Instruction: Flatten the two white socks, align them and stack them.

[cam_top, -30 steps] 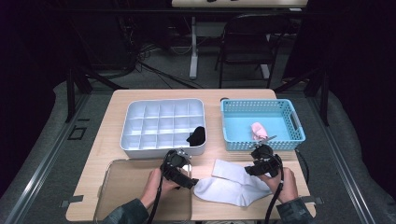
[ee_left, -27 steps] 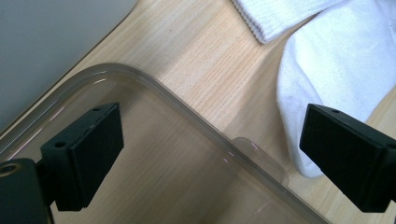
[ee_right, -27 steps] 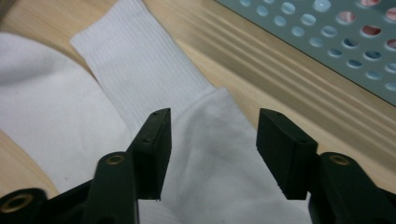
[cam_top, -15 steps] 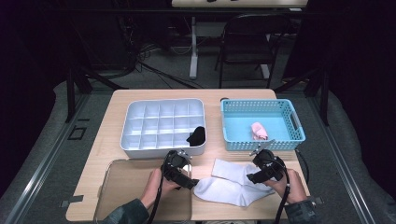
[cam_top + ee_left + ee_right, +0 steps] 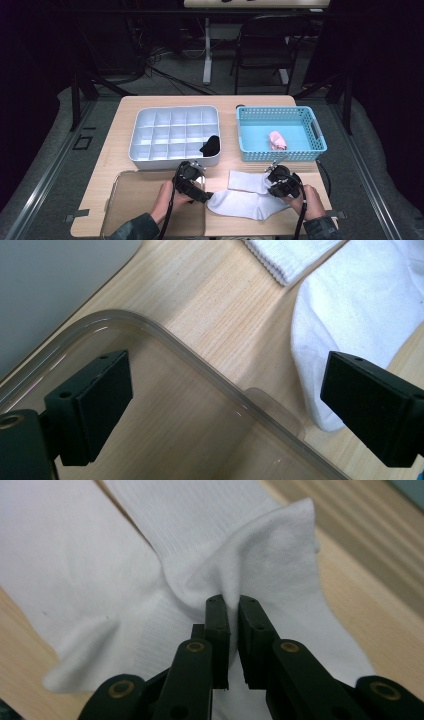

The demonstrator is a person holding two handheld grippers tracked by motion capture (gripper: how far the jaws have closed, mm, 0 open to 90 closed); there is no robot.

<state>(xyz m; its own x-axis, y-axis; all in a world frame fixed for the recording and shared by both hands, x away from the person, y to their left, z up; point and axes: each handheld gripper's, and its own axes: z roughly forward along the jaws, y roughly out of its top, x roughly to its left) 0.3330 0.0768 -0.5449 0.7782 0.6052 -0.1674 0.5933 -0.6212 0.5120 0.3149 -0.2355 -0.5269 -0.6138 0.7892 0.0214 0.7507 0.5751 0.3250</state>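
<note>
White sock (image 5: 250, 200) lying flat on the wooden table (image 5: 115, 150), its long axis running roughly side to side along the near edge, just in front of the blue basket (image 5: 315, 131); the ribbed cuff end (image 5: 242, 180) bends back toward the basket and the rounded toe end (image 5: 320, 390) points away from it, toward the clear tray (image 5: 130, 200). My right gripper (image 5: 234, 611), in front of the basket at the sock's bend, has just been closing and now pinches a raised fold of the white fabric between its jaws. My left gripper (image 5: 225, 405) hovers farther from the basket, over the tray's rim, jaws wide apart with nothing between them. A pink roll (image 5: 277, 140) lies in the basket; beside the basket stands a white divided box (image 5: 172, 132) holding something black (image 5: 211, 145). Behind the table: grey floor, cables, a chair.
</note>
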